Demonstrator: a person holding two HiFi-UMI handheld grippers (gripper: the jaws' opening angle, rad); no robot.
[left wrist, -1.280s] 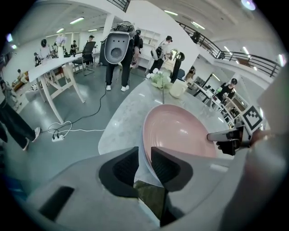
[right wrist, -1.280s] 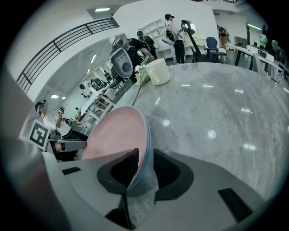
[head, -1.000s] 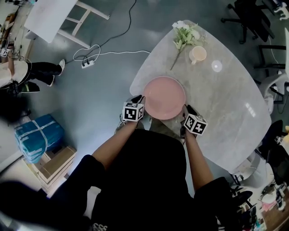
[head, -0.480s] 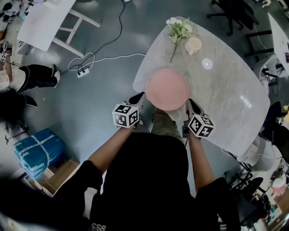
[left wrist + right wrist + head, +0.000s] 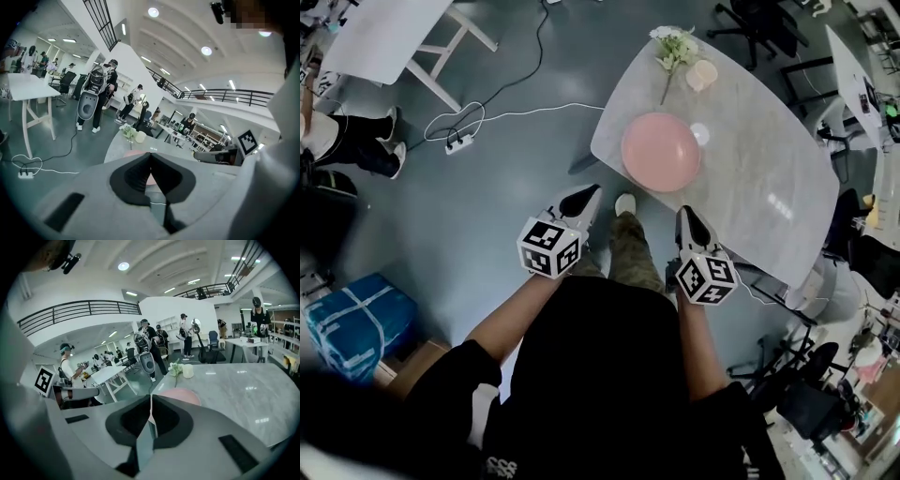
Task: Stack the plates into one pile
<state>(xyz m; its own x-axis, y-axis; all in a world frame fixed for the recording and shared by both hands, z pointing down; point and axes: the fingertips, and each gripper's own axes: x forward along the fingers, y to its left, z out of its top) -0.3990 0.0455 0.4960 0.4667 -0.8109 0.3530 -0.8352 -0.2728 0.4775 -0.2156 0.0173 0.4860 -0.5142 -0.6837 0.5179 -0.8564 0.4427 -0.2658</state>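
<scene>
A pink plate pile (image 5: 661, 150) rests on the grey marble table (image 5: 750, 197), near its left edge. Both grippers hang off the table over the floor, well short of the plates. My left gripper (image 5: 586, 195) is shut with nothing in it, and its jaws meet at the tip (image 5: 150, 154). My right gripper (image 5: 686, 216) is closing, its jaws all but touching (image 5: 150, 397), with nothing between them. In the right gripper view the pink plate (image 5: 180, 395) shows just beyond the jaws. A sliver of the plate (image 5: 151, 178) peeps between the left jaws.
White flowers (image 5: 673, 47) and a cream cup (image 5: 704, 73) lie at the table's far end. A white trestle table (image 5: 384, 37), a power strip with cable (image 5: 455, 142) and a blue bundle (image 5: 347, 323) stand at left. Office chairs (image 5: 759, 19) and people stand around.
Both grippers have drawn back from the plate's two sides, risen and shut. The pink plate stays on the table, now farther from them.
</scene>
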